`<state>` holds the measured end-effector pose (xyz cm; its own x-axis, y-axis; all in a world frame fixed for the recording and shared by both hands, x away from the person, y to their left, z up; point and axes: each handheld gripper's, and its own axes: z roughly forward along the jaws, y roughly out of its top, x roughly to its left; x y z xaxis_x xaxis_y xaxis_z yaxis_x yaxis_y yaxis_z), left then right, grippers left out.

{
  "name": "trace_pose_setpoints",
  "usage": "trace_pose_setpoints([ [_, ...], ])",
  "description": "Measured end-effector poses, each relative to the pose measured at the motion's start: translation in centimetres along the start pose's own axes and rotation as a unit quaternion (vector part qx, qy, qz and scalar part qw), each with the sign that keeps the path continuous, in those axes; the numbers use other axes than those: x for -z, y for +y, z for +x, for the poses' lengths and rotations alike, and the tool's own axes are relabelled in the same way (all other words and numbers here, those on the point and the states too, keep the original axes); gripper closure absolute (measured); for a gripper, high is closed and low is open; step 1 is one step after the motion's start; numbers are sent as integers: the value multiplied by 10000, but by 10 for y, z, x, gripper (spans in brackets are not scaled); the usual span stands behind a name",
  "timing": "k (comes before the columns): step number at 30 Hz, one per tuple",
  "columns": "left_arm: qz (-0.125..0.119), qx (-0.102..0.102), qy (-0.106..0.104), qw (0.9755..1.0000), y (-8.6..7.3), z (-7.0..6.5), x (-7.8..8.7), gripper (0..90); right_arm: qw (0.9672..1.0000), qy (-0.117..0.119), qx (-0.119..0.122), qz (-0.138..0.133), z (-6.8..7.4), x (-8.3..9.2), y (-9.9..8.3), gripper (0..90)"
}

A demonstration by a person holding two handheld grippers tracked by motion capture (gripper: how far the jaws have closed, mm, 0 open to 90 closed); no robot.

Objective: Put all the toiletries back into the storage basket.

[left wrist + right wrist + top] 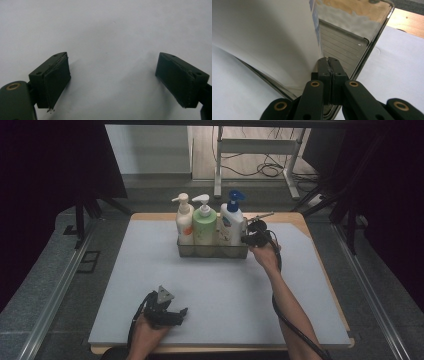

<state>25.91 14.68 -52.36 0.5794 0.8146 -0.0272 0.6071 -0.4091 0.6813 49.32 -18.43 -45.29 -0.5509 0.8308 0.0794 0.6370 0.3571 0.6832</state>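
A clear plastic bin (212, 251) stands at the back middle of the grey mat (220, 290). It holds three pump bottles: a white one with an orange label (184, 222), a green one (204, 224) and a white one with a blue pump (232, 219). My right gripper (248, 239) is at the bin's right end. In the right gripper view its jaws (328, 62) are pressed together on the bin's wall (344, 47), beside the white bottle (262, 32). My left gripper (182, 312) rests near the mat's front edge, open (112, 80), with bare mat between its pads.
The mat lies on a wooden table whose edge (320, 265) shows at the right and back. Metal rails (65, 280) run along both sides. Behind the table stand a white frame (260, 150) and floor cables (270, 169).
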Motion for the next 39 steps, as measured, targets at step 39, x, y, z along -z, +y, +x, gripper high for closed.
trace_pose_setpoints([
  [39, -8, 17, -9, 10000, 0, 0, 0, 118, 9991, 244, 320, 111, 23, -13, 1, 872],
])
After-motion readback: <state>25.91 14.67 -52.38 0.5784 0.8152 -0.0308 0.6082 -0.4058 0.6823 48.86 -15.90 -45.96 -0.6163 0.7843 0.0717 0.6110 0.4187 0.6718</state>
